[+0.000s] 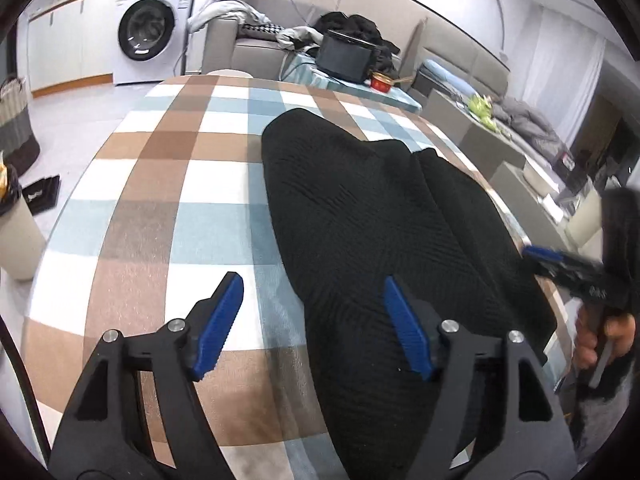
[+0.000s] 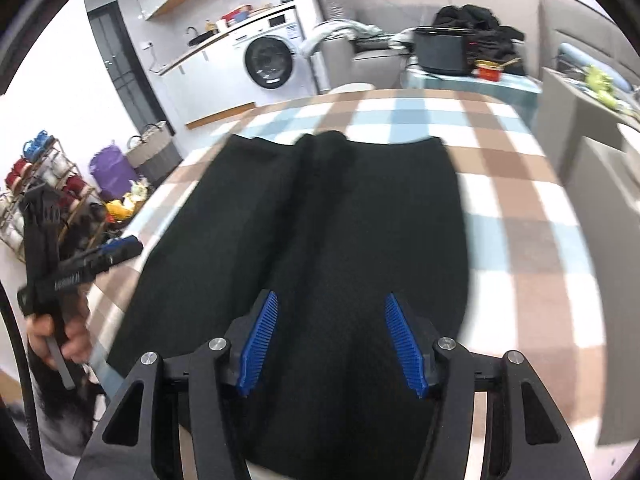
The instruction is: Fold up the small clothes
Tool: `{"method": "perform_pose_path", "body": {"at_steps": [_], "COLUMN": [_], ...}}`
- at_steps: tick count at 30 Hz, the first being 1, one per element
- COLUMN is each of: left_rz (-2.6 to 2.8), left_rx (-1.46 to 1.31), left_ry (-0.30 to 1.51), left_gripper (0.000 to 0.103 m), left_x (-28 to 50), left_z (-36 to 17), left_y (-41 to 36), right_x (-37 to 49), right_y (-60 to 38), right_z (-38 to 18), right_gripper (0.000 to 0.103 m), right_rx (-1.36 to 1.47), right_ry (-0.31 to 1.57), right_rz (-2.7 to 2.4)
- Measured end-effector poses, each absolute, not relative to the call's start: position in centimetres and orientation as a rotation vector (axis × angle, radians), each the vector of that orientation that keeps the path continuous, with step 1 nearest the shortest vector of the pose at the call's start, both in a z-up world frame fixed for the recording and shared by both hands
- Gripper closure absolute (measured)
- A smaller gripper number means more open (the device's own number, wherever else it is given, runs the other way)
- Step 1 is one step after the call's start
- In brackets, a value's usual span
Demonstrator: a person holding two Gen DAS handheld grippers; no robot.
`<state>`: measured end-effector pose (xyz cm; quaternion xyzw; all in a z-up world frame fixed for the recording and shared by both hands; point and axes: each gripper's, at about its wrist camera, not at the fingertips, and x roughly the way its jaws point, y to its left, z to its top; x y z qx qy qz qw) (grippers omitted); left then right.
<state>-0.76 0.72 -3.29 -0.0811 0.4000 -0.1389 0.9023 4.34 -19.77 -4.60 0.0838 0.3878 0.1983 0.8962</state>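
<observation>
The near end of the black garment (image 2: 320, 240) was hidden behind the right gripper (image 2: 330, 344) and cut off by the lower frame edge. In the left wrist view, its lower part was likewise covered by the left gripper (image 1: 314, 326). The right wrist view was smeared by motion blur toward the upper right. The hand (image 1: 604, 336) at the right edge was cropped.

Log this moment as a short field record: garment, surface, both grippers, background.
garment: black ribbed garment lying on the table, a lengthwise ridge down its middle
surface: checked tablecloth in brown, blue and white
left gripper: open, nothing between its pads, above the garment's left edge
right gripper: open, nothing gripped, above the garment
background: washing machine, black box and red bowl on a further table
</observation>
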Motion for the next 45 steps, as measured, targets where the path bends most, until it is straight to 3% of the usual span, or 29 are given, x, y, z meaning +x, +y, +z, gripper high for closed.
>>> {"method": "perform_pose_path", "body": {"at_steps": [3, 9, 10, 12, 14, 16, 22, 27, 30, 32, 33, 39, 41, 45], "left_rz": [-0.292, -0.311, -0.312, -0.312, -0.310, -0.301, -0.321, -0.336, -0.343, -0.348, -0.351, -0.383, -0.381, -0.384], "left_rx": [-0.134, -0.118, -0.117, -0.118, -0.123, -0.121, -0.115, -0.096, -0.077, -0.071, -0.071, -0.051, -0.030, 0.014], "left_ry": [0.821, 0.828, 0.832, 0.841, 0.844, 0.835, 0.801, 0.838, 0.865, 0.877, 0.881, 0.914, 0.929, 0.934], "left_gripper": [0.025, 0.025, 0.025, 0.025, 0.025, 0.025, 0.025, 0.025, 0.025, 0.025, 0.025, 0.025, 0.025, 0.025], "left_x": [-0.5, -0.1, -0.1, 0.0, 0.1, -0.1, -0.9, -0.8, -0.7, -0.7, -0.6, -0.4, -0.5, -1.0], "left_z": [-2.9, -3.3, -3.4, -3.7, -3.8, -3.6, -2.5, -3.4, -4.1, -4.5, -4.6, -5.8, -6.3, -6.6], "left_y": [0.0, -0.7, -0.7, -0.7, -0.6, -0.5, -0.7, -1.9, -2.7, -3.1, -3.3, -4.6, -5.0, -5.5], "right_x": [8.1, 13.9, 14.2, 14.9, 15.4, 14.5, 10.9, 12.8, 13.7, 12.9, 12.2, 7.1, 6.1, 3.7], "right_y": [-17.7, -15.1, -14.7, -14.4, -14.2, -13.9, -16.6, -19.4, -20.5, -21.6, -22.1, -21.6, -20.9, -20.3], "right_z": [-5.4, -6.8, -6.9, -6.9, -6.5, -4.9, 0.3, -3.5, -6.6, -7.0, -7.0, -7.2, -7.3, -6.9], "right_gripper": [0.043, 0.043, 0.047, 0.064, 0.090, 0.092, 0.092, 0.090, 0.082, 0.066, 0.063, 0.063, 0.070, 0.070], "right_rx": [0.216, 0.279, 0.281, 0.303, 0.318, 0.275, 0.235, 0.278, 0.296, 0.341, 0.349, 0.312, 0.302, 0.187], "right_ry": [0.837, 0.873, 0.877, 0.874, 0.859, 0.810, 0.655, 0.808, 0.908, 0.913, 0.916, 0.897, 0.894, 0.899], "right_rz": [0.464, 0.518, 0.513, 0.519, 0.533, 0.555, 0.472, 0.368, 0.368, 0.406, 0.414, 0.483, 0.503, 0.479]}}
